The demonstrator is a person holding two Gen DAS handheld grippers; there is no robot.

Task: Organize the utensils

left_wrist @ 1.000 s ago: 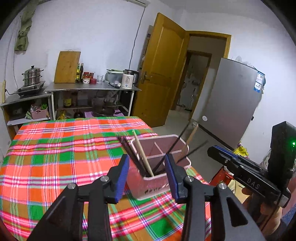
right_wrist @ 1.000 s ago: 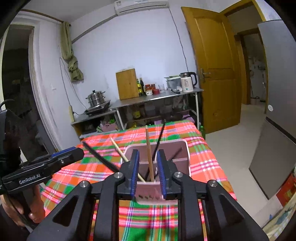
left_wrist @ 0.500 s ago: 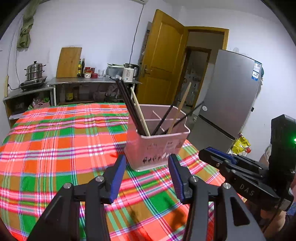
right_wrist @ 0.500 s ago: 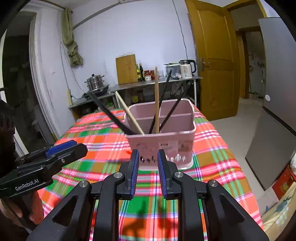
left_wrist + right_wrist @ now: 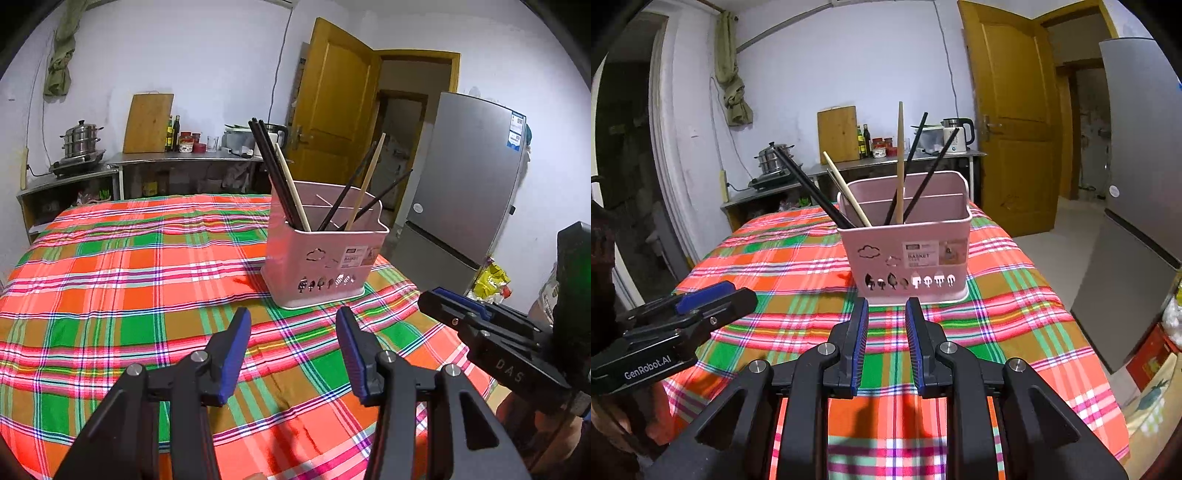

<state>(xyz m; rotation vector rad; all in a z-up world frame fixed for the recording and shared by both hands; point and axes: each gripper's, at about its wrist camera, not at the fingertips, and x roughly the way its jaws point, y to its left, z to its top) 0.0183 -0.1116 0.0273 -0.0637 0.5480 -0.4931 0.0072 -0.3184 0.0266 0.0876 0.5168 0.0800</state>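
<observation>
A pink utensil basket [image 5: 325, 258] stands on the plaid tablecloth [image 5: 129, 288]; it also shows in the right wrist view [image 5: 905, 254]. Black chopsticks [image 5: 275, 173] and wooden chopsticks [image 5: 365, 181] stand tilted in its compartments, as in the right wrist view [image 5: 900, 162]. My left gripper [image 5: 293, 332] is open and empty, just short of the basket. My right gripper [image 5: 886, 317] is open by a narrow gap and empty, close in front of the basket. Each gripper shows in the other's view, the right [image 5: 491, 332] and the left [image 5: 683, 314].
A steel counter [image 5: 886, 162] with a kettle, bottles, a cutting board and a steamer pot stands against the back wall. A grey fridge [image 5: 469, 177] and a wooden door [image 5: 332, 103] are to the right. The table's right edge [image 5: 1108, 369] drops off near the fridge.
Both grippers have drawn back and lowered away from the basket, which now stands farther off. The right gripper was over the basket's chopsticks; it now sits in front of it.
</observation>
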